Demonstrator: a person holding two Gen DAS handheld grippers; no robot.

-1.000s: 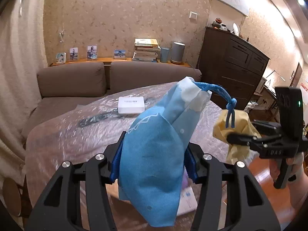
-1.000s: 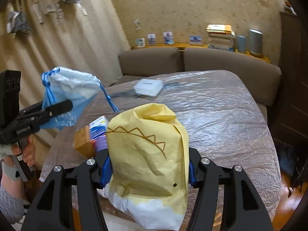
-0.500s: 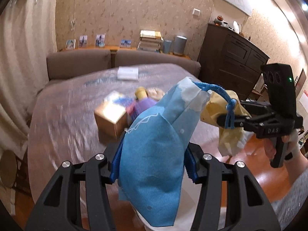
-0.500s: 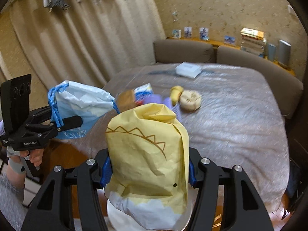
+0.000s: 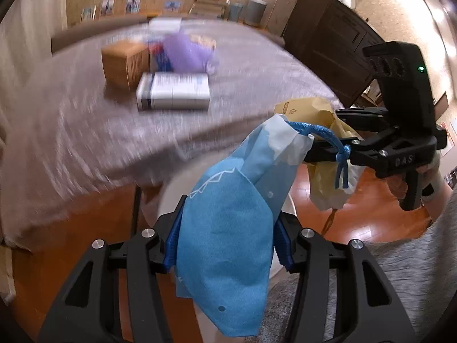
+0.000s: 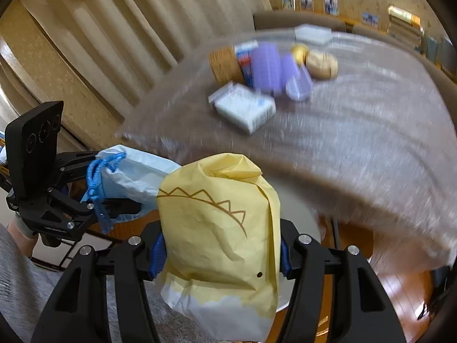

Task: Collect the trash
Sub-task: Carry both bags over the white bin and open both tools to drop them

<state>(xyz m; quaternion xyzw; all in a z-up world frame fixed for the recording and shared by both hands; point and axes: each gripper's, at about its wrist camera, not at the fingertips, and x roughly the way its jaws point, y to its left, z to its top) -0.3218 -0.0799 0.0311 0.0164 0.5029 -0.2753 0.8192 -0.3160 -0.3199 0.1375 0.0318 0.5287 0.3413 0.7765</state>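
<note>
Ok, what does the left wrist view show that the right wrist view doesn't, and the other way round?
Only the left wrist view shows the dark wooden cabinet and the right gripper from outside. Only the right wrist view shows the curtains, the yellow ball and the left gripper from outside. Both show the blue bag, yellow bag, cardboard box, white box and purple packaging on the covered table.

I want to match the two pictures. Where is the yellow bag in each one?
Left wrist view: the yellow bag is at the right, held in the right gripper, behind the blue bag.
Right wrist view: the yellow bag fills the bottom middle, between the gripper's fingers.
Shared landmark: the white box on the table.
</note>
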